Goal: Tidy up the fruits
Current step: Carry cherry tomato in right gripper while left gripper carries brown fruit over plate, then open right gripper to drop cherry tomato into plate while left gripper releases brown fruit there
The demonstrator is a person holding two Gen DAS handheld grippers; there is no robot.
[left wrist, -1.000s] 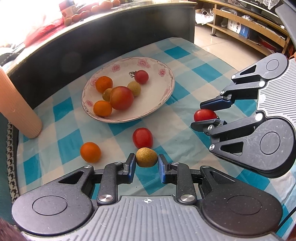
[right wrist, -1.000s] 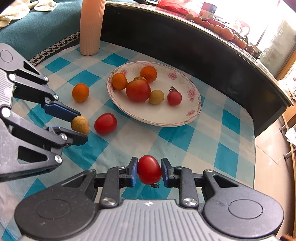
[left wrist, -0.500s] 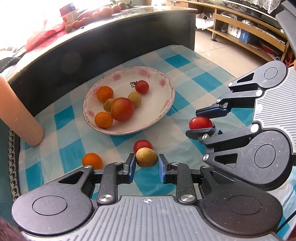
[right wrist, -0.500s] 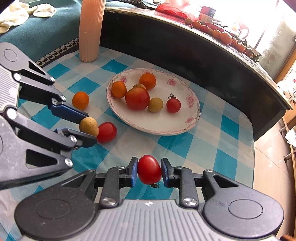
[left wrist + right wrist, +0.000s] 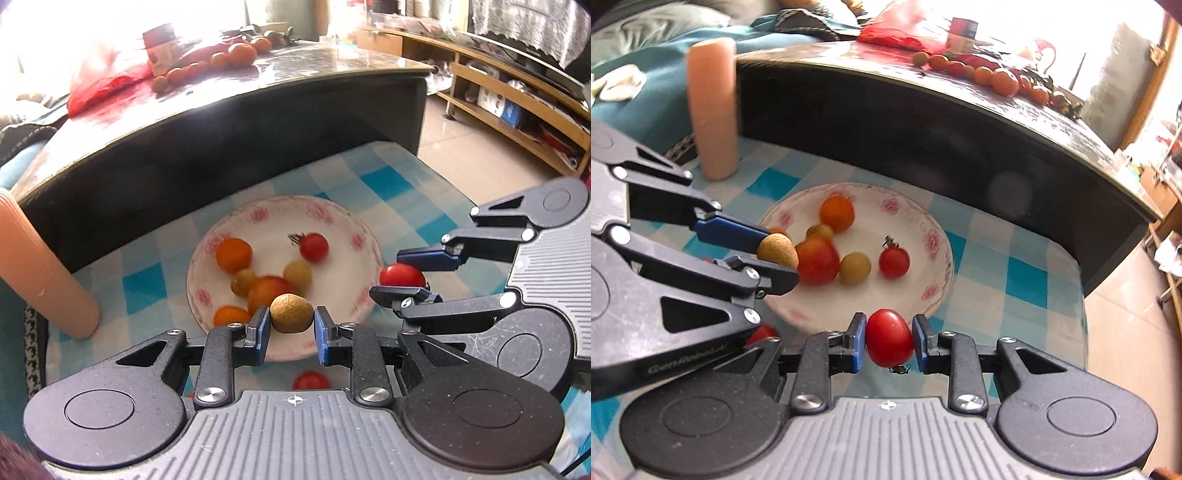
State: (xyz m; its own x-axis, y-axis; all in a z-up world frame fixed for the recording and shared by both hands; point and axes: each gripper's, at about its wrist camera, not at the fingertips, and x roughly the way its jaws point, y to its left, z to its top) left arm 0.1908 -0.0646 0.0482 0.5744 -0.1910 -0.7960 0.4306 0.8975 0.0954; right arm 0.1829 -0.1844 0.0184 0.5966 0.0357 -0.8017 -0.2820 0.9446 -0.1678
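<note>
My left gripper (image 5: 291,326) is shut on a small tan fruit (image 5: 291,313) and hangs over the near rim of the white flowered plate (image 5: 354,236). The tan fruit (image 5: 776,250) shows in the right wrist view too, between that gripper's fingers. My right gripper (image 5: 889,342) is shut on a red tomato (image 5: 889,342), just short of the plate's (image 5: 934,236) near right rim. The plate holds two orange fruits, a red apple-like fruit (image 5: 267,291), two yellowish fruits and a cherry tomato (image 5: 314,246). Another red tomato (image 5: 311,380) lies on the checked cloth below my left gripper.
A dark counter (image 5: 236,147) rises right behind the plate, with loose tomatoes and a red bag on top. A peach-coloured ribbed cylinder (image 5: 48,280) stands left of the plate. The blue-checked cloth (image 5: 1027,280) ends at the right, with floor and wooden shelves beyond.
Both grippers have lifted and moved forward toward the plate with their fruits. The left one now hangs over the plate's near rim; the orange fruit on the cloth has dropped out of view.
</note>
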